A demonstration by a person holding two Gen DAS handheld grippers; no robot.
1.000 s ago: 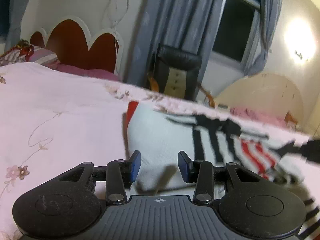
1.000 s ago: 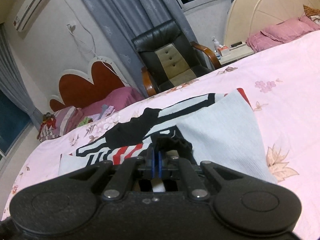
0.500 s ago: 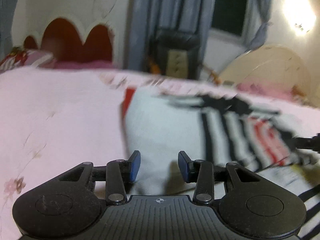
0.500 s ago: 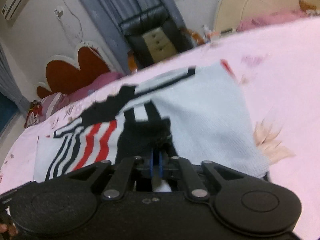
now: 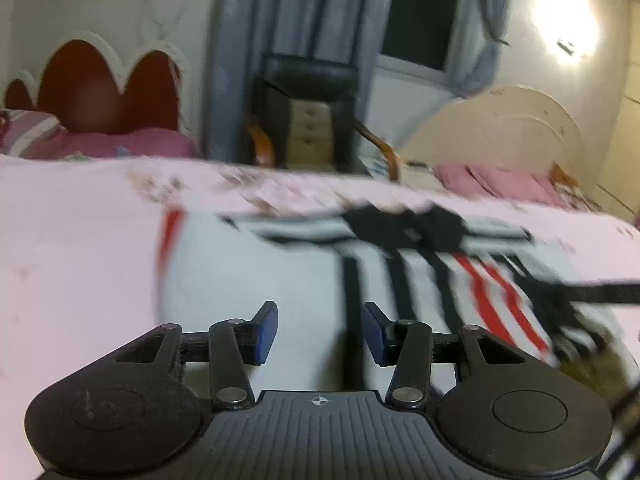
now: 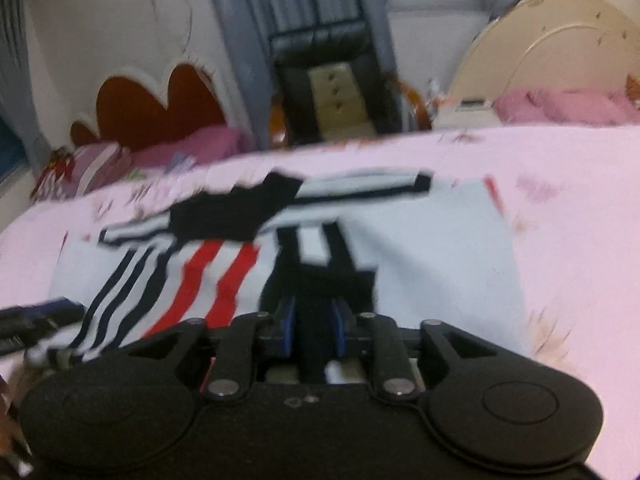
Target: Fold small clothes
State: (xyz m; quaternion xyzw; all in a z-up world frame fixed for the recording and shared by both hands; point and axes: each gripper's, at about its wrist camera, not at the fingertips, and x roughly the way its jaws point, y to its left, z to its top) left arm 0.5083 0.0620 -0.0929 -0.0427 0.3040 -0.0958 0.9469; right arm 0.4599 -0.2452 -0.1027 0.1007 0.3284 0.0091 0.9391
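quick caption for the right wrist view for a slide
Right tongs, just opening, with dark cloth between the pads, over a white garment striped black and red, on a pink bedspread.

Motion blur smears the striped garment [image 5: 400, 264] and the bed's floral print [image 6: 536, 188]. In the right wrist view, the right hand-held gripper [image 6: 314, 320] covers the garment's near edge, so any grip there is unclear.

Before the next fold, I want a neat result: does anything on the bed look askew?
Yes. The striped garment lies crooked on the pink bedspread: its black collar part is bunched, and the plain white panel overlaps the stripes unevenly.
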